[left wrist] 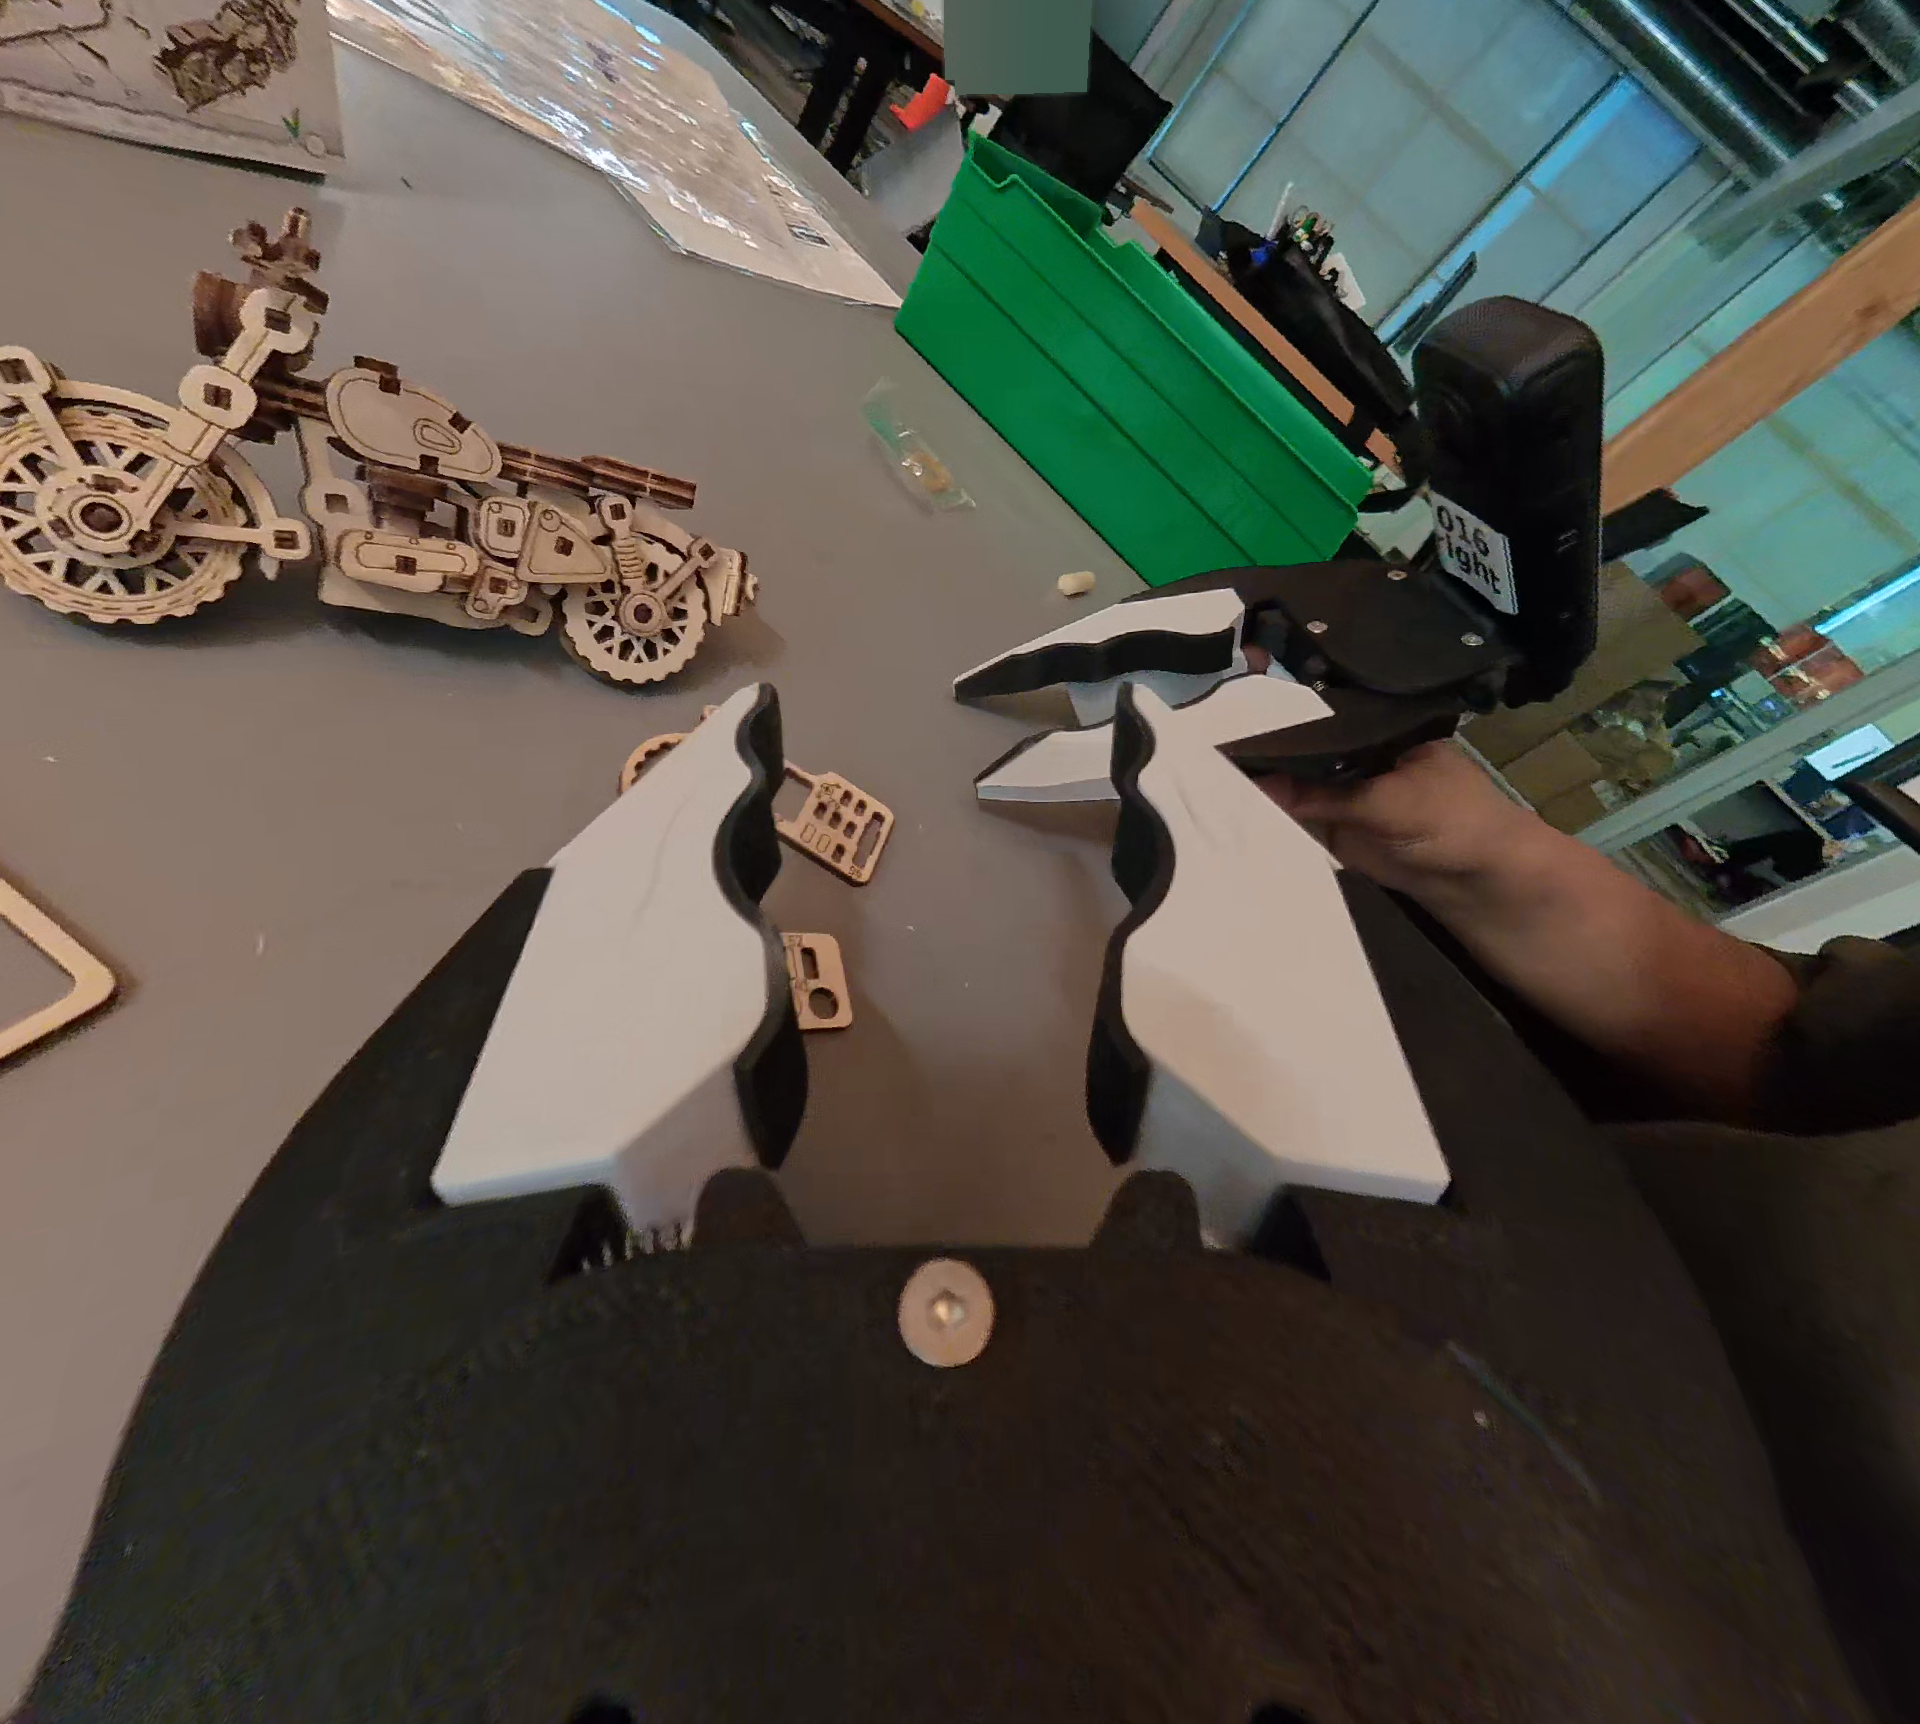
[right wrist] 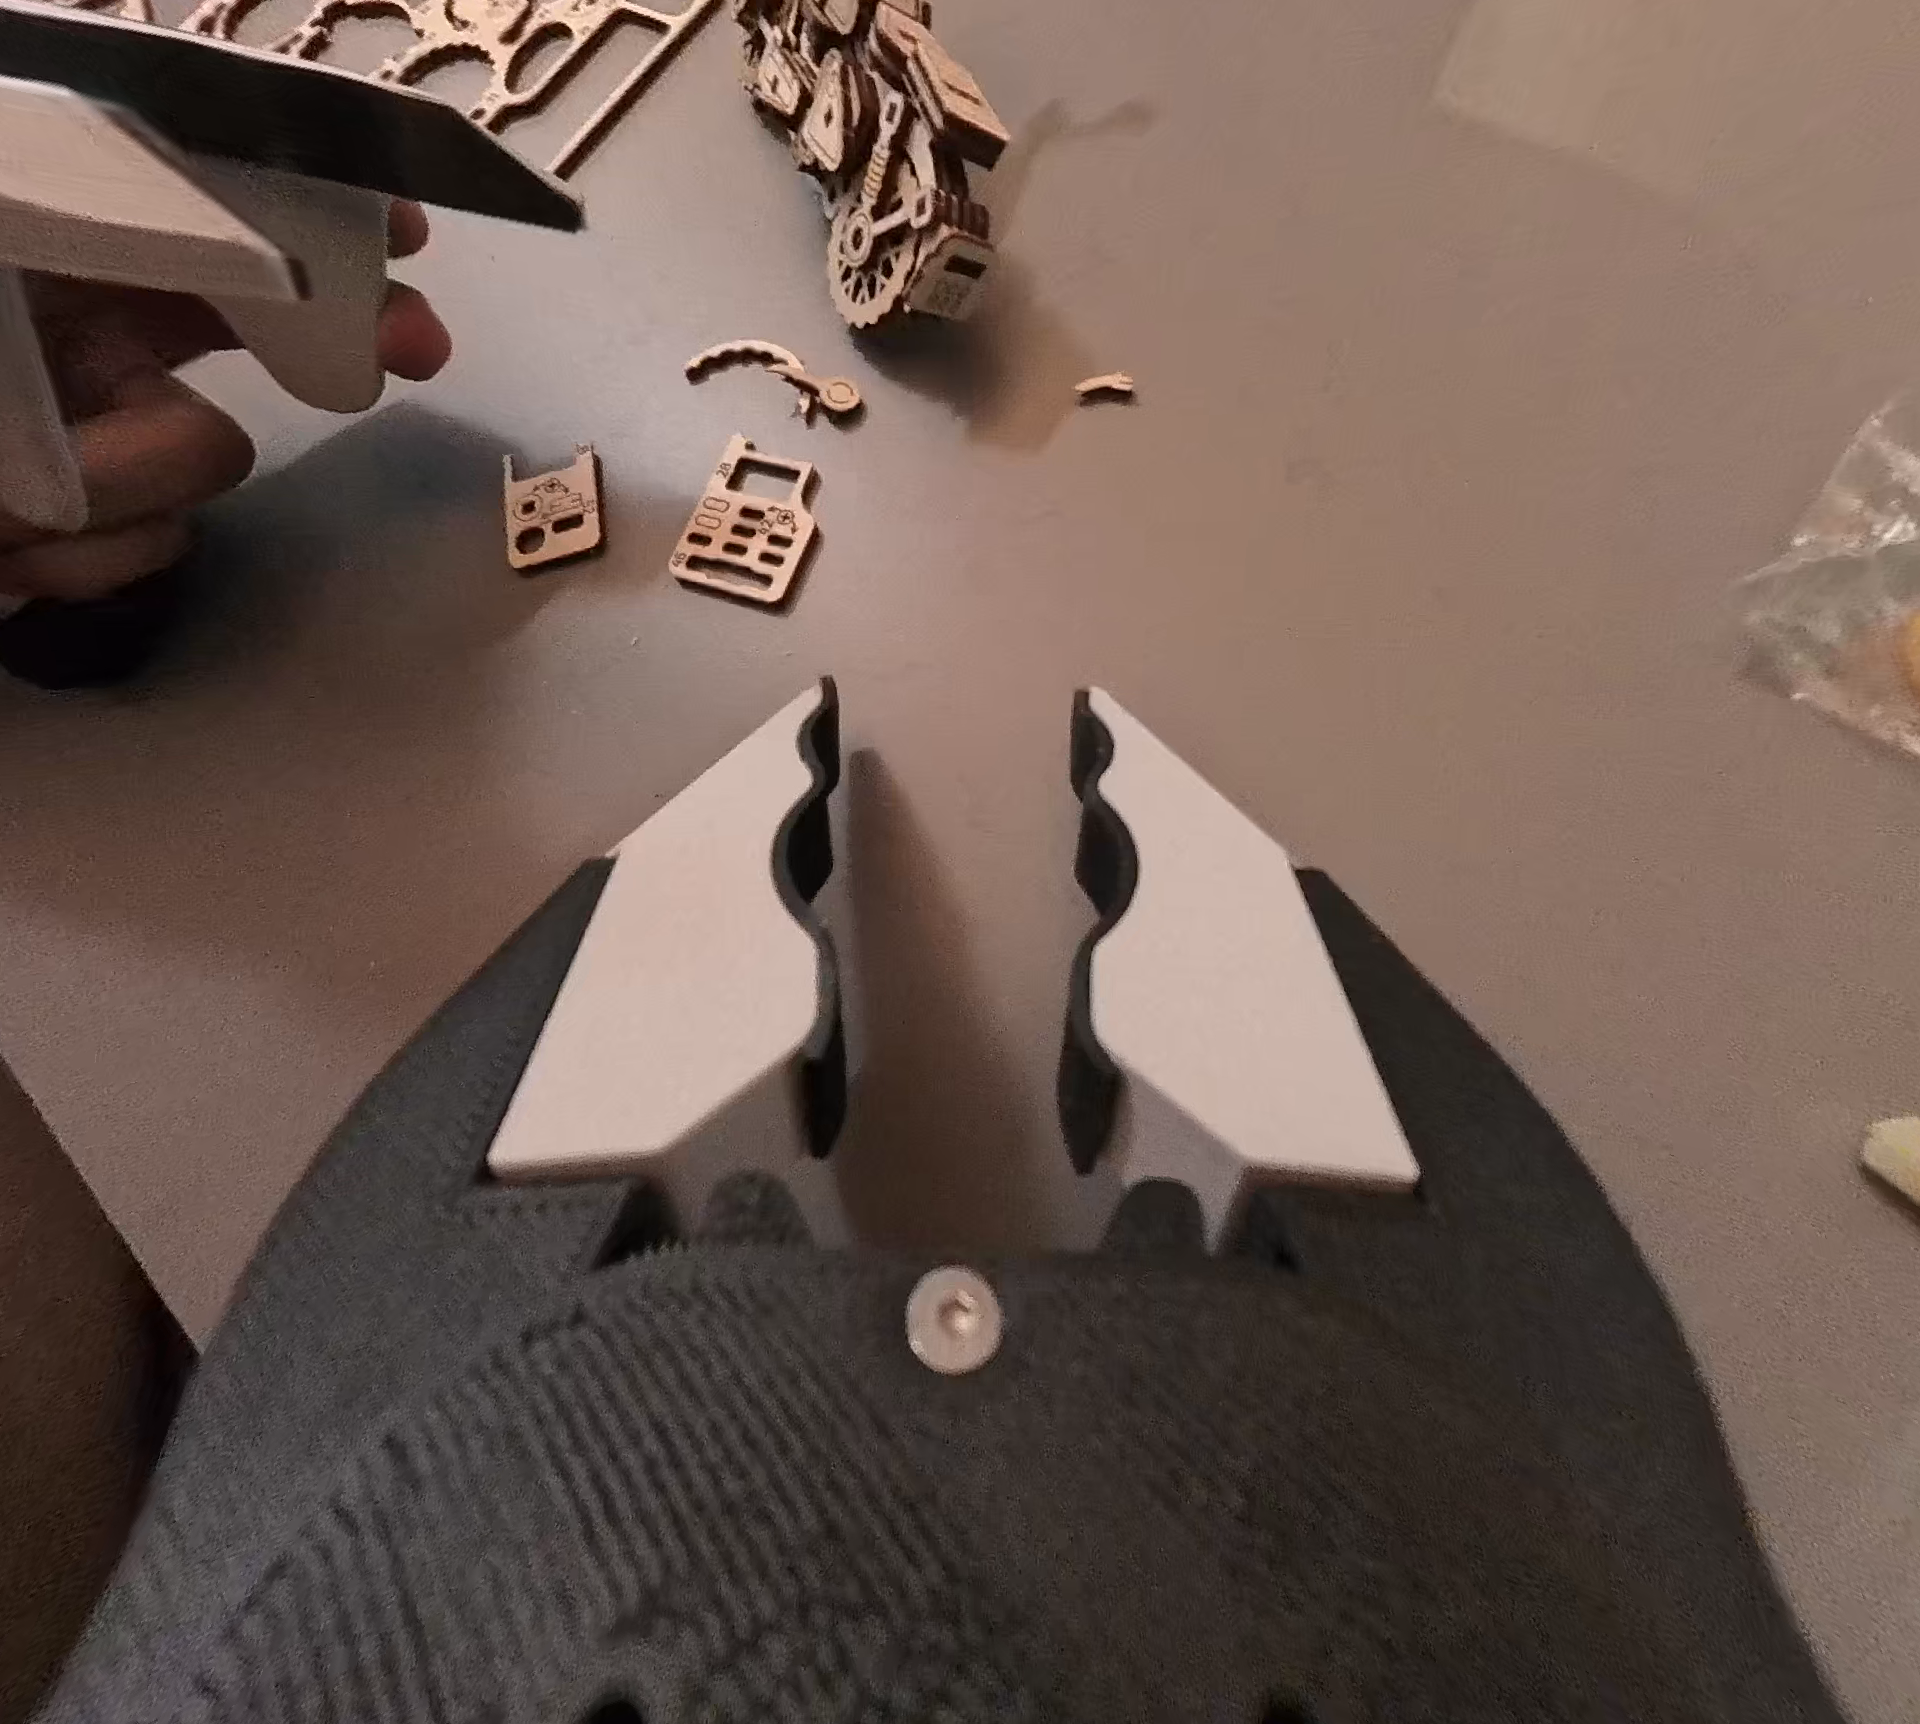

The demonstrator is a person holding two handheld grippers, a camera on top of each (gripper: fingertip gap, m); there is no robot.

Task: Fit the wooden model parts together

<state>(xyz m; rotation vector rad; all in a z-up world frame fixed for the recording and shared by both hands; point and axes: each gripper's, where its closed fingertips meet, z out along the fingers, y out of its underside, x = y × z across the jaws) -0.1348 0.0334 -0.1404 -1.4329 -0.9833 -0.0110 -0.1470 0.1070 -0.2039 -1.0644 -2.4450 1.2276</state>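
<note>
Both tools hang over the grey table [left wrist: 312, 843] with nothing in them. The left gripper [left wrist: 945, 708] has its white fingers spread wide, and the right gripper [right wrist: 954, 687] is likewise parted with bare table showing between its jaws. The wooden motorcycle model [left wrist: 343, 479] lies on the table, well beyond the left tool, largely built, both wheels on and the handlebar end up at the far side. The loose pieces wait just ahead of the tools: a slotted panel [right wrist: 746, 523] with rows of cut-outs, a smaller plate [right wrist: 554, 513] just beside it, a curved toothed strip [right wrist: 774, 370] nearer the rear wheel, and a tiny sliver [right wrist: 1104, 388] off to one side. Emptied part sheets [right wrist: 457, 12] sit further back, a green bin [left wrist: 1122, 386] stands at the table's edge, and a crinkled plastic bag [right wrist: 1839, 614] lies out to the right. To my eye this is the pause before a pick, with no piece chosen yet. The next move likely calls for one tool to come down over a flat piece, probably the slotted panel since it lies closest to both, and get an edge up off the table, which is fiddly with something so thin; the other would then need to steady the model.
</note>
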